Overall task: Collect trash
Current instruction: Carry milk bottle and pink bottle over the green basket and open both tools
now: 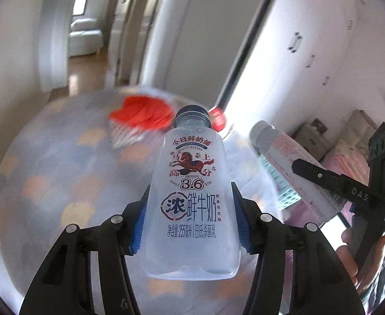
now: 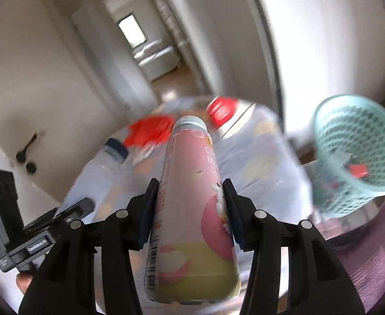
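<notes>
Over the patterned bed [image 1: 61, 173], my left claw [image 1: 190, 218] is clamped tight on a clear milk bottle [image 1: 192, 199], and my right claw [image 2: 190, 215] grips a pink bottle [image 2: 192, 210]. Teal basket [image 2: 358, 152] sits at 3 o'clock in the right view, red wrappers [image 2: 150, 131] at 12.

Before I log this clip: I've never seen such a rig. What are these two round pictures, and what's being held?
No robot here: a person carries two handheld grippers, each with a fisheye camera looking along its jaws. The left wrist view shows the left gripper shut on a clear milk bottle. The right wrist view shows the right gripper shut on a pink bottle. Below lies a patterned cloth with blurred red litter and a red-capped item. A teal mesh basket stands to the right.
</notes>
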`<state>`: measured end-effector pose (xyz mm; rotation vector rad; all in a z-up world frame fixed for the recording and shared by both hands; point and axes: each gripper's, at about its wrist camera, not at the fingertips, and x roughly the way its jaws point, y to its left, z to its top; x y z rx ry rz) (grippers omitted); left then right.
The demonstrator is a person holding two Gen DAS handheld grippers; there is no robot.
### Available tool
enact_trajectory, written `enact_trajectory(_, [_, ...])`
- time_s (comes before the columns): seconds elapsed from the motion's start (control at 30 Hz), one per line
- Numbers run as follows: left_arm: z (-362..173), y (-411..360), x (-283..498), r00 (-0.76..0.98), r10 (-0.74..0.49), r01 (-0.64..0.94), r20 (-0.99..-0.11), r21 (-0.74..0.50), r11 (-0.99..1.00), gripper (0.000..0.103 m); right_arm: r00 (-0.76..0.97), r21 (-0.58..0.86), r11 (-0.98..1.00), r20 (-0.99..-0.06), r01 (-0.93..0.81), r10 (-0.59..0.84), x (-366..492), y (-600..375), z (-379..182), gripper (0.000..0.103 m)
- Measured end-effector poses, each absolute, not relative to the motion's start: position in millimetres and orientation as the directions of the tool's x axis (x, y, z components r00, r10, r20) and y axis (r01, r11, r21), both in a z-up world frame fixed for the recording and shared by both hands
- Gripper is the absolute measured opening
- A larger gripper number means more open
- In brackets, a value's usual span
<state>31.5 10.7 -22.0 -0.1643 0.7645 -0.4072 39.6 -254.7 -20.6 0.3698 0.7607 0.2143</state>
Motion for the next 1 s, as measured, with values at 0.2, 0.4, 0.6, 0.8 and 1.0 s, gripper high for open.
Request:
enact_trajectory(0.2, [8.8, -23.1, 34.7, 0.648, -0.48, 0.392, -0.591, -0.281, 0.876, 0.053, 0.779, 0.402, 0.913, -0.592, 0.066, 0.205, 22.6, -309.5, 2.7, 0.046])
enact_trajectory(0.4, [24.0, -69.5, 50.0, 0.612, -0.547, 0.487, -0.571, -0.273, 0.829, 0.053, 0.801, 0.43, 0.881, -0.588, 0.195, 0.11, 16.3, -366.3, 6.4, 0.046])
enact_trajectory(0.6, [30.8, -130.5, 89.8, 0.537, -0.625, 0.58, -0.567, -0.29, 0.761, 0.053, 0.793, 0.449, 0.835, -0.609, 0.317, 0.027, 26.9, -424.8, 1.5, 0.046])
enact_trajectory(0.8, [13.9, -216.8, 136.1, 0.422, -0.68, 0.651, -0.599, -0.322, 0.687, 0.053, 0.752, 0.422, 0.796, -0.657, 0.434, -0.062, 45.5, -472.6, -21.3, 0.046])
enact_trajectory(1.0, [-35.1, -290.5, 174.7, 0.32, -0.673, 0.664, -0.667, -0.348, 0.661, 0.053, 0.71, 0.402, 0.767, -0.697, 0.5, -0.098, 65.5, -505.7, -44.7, 0.046])
